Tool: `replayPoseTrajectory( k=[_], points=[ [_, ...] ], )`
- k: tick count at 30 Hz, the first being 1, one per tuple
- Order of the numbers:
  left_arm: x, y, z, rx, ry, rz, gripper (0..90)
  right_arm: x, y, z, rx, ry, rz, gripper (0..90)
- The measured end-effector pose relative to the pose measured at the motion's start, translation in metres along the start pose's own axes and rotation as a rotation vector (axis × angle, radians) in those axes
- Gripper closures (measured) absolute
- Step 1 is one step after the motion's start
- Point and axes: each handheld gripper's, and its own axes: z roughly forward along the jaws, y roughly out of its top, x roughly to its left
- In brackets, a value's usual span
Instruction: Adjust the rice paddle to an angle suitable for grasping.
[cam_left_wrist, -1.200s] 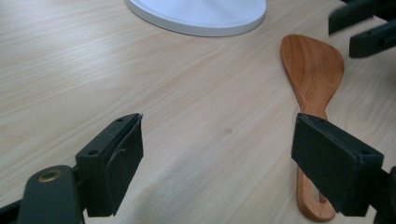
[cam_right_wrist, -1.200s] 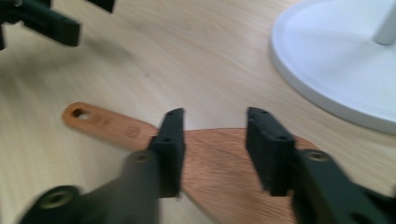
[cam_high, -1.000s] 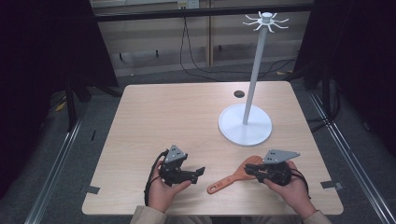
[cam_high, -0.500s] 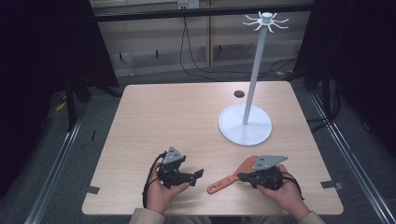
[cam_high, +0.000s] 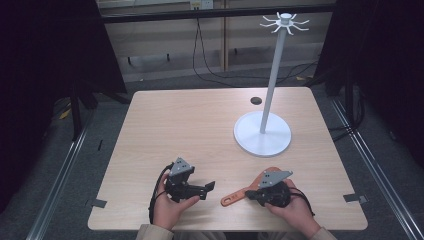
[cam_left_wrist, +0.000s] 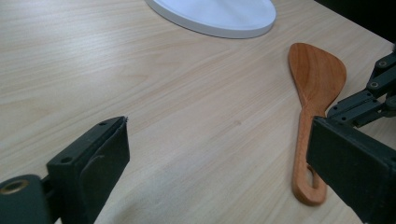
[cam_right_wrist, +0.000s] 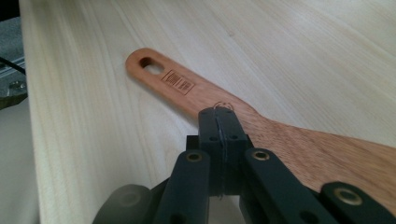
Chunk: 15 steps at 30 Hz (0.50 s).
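A wooden spatula (cam_high: 248, 190) lies flat on the table (cam_high: 200, 130) near its front edge, right of centre. Its blade points back toward the stand, and its handle, with a hanging hole and a printed barcode, points forward and to the left.

The right gripper (cam_high: 264, 192) sits over the spatula where the handle widens into the blade. In the right gripper view its jaws are pressed together with no gap, tips over the neck of the spatula (cam_right_wrist: 196, 93); whether they pinch the wood or only rest above it I cannot tell. The right hand (cam_high: 292, 212) wraps the gripper body from behind, forearm coming in from the front edge.

The left gripper (cam_high: 202, 188) rests low at the front, left of the spatula, held by the left hand (cam_high: 167, 210). Its jaws stand wide apart and hold nothing; in the left gripper view bare wood lies between them, with the spatula (cam_left_wrist: 310, 107) beside the right-hand jaw.

Behind the right gripper stands a white stand (cam_high: 270, 90), a round base (cam_left_wrist: 219, 14) with a tall pole topped by radiating hooks. The base lies near the blade but apart from it. A small dark disc (cam_high: 256, 100) lies near the far edge. The left and middle of the table are open wood.
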Motion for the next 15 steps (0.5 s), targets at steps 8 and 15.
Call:
replayPoseTrajectory(
  k=[8,15],
  points=[
    [0.009,-0.001,-0.007,-0.006,0.024,-0.025,3.1,-0.005,0.012,0.014,-0.001,-0.035,0.024,90.0],
    [0.012,-0.003,-0.007,-0.011,0.022,-0.038,2.3,-0.019,0.025,0.026,0.01,-0.077,0.069,89.9]
  ],
)
